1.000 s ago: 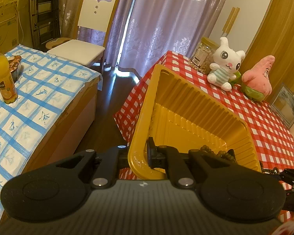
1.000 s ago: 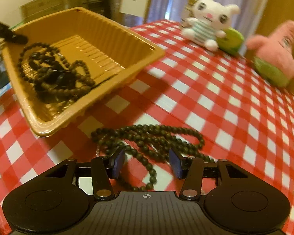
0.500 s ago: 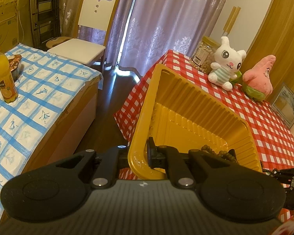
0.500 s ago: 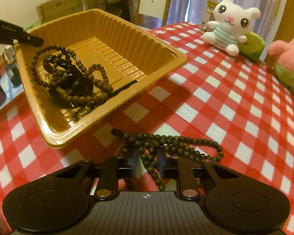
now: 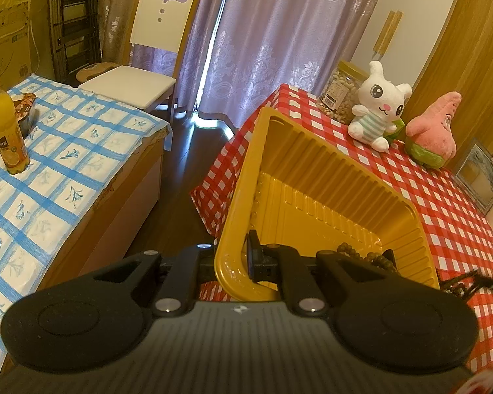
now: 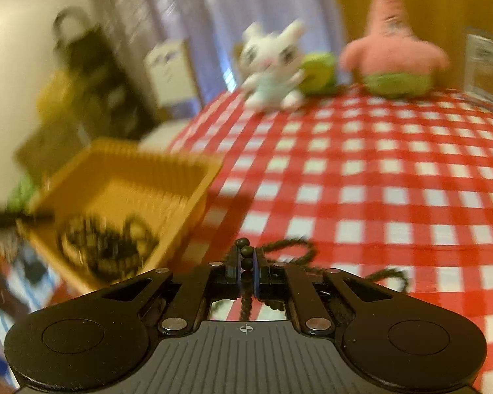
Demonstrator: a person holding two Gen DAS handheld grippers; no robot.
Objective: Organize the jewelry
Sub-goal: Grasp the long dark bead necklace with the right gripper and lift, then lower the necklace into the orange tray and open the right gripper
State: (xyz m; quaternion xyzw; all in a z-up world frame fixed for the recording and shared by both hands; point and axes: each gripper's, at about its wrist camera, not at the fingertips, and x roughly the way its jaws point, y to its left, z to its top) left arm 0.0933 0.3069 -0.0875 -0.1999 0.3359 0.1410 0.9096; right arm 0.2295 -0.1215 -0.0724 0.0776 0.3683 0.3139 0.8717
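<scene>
- The left gripper [image 5: 243,259] is clamped on the near rim of the ribbed yellow plastic tray [image 5: 328,177]: one finger outside the wall, one inside. The tray is held tilted, far end raised, over the edge of the red-and-white checked tablecloth [image 5: 443,216].
- A heap of dark wooden beads [image 5: 361,256] is lodged in the tray's low corner, just right of that grip.
- The right gripper [image 6: 246,262] is closed together on a string of dark round beads [image 6: 245,251]. A few beads are pinched between the pads, one strand is seen hanging below them, and loops trail on the cloth ahead and to the right.
- The view from the right wrist is smeared; how much of the string is off the cloth cannot be told.
- The tray is seen ahead and to the left of the right gripper, its bead pile nearest.
- Step in hand, as judged: the carry of the string to the tray.
- Advice: the string should be lifted until the trailing loops are clear of the cloth, then brought over the near wall, not dragged against it.
- The tray should be kept steady, low corner toward the carrying gripper.
- Release is best made low over the pile, so that no loop is left draped on the rim.
</scene>
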